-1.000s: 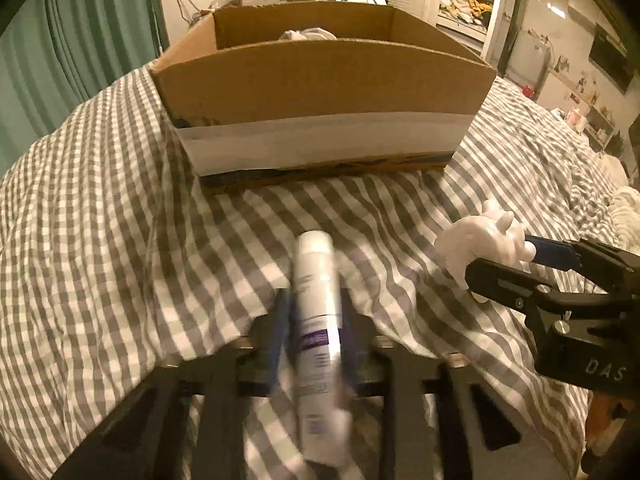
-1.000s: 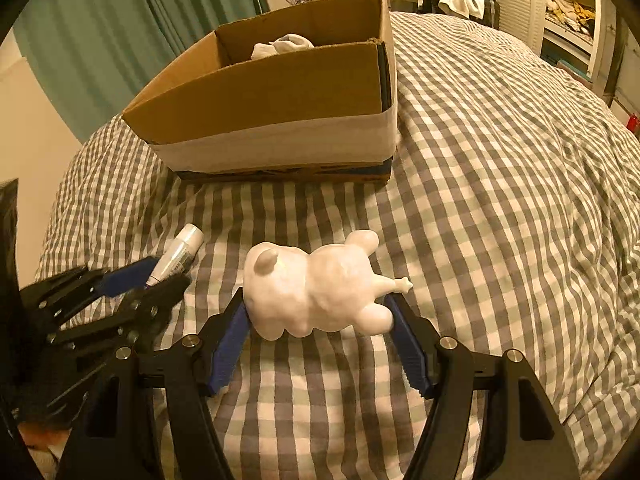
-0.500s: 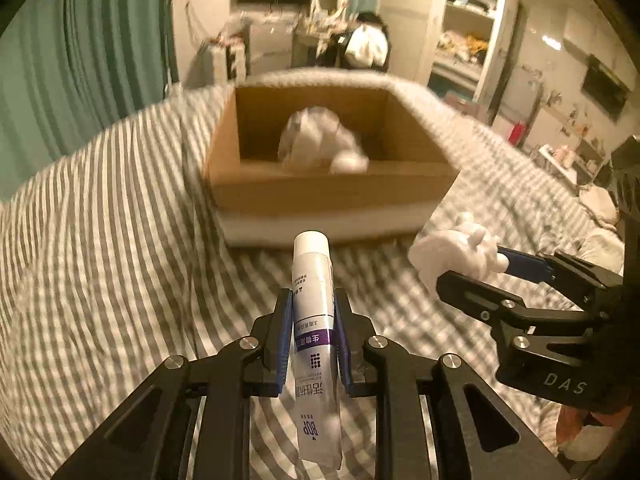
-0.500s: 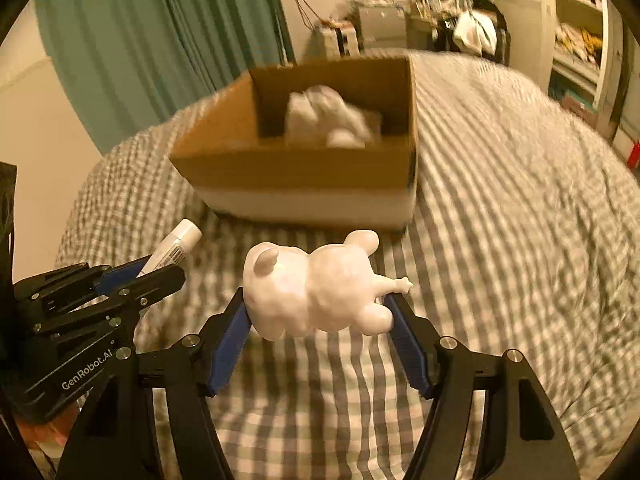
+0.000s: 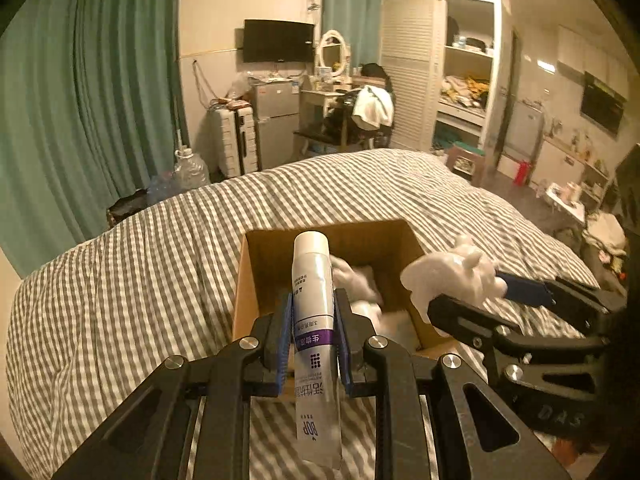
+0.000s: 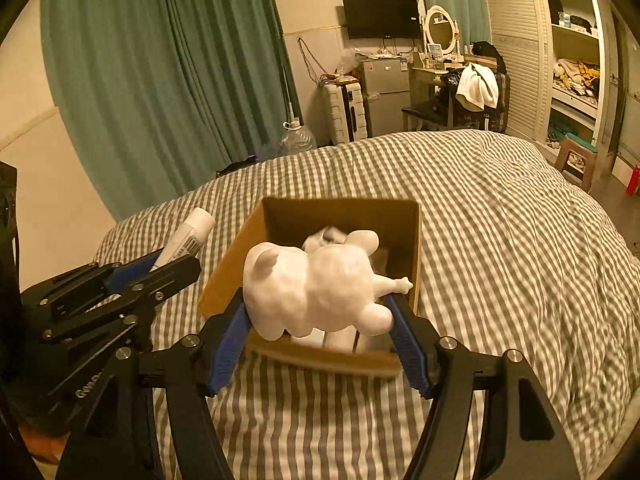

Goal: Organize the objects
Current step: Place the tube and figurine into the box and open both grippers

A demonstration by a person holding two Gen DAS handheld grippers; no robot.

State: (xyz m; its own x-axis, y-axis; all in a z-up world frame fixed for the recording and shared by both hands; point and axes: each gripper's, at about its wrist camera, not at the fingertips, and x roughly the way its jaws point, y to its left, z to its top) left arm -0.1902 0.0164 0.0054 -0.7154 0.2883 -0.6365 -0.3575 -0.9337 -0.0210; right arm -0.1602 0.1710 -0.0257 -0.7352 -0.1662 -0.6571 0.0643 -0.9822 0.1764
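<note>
So the white tube [image 5: 313, 308] with the purple band is pinched upright-ish between the blue pads [image 5: 285, 334] of the left gripper [image 5: 313, 330], cap end pointing forward and hanging over the near edge of the open cardboard box [image 5: 256, 276]. The crimped tail end sticks back toward the camera, with printed text on it that I can't fully read. Right next to it, the right gripper [image 6: 320, 320] is clamped on a glossy white animal figurine [image 6: 316, 288], squeezed from both sides by its blue pads [image 6: 230, 340]; it looks like a chubby little critter with stubby legs and a thin tail pointing right. The figurine is also held up in the air above the box, near its front wall. Inside the box there's already some white stuff [image 5: 358, 284], looks like a soft crumpled thing or another toy, too blurry to say which. The box sits on a bed covered with a grey and white checked duvet [image 6: 500, 240]. Further back you get teal curtains [image 6: 160, 60], a wall TV [image 6: 380, 16], a small fridge [image 6: 386, 96] with a white suitcase [image 6: 346, 112] beside it, and an open white wardrobe [image 5: 460, 72].
</note>
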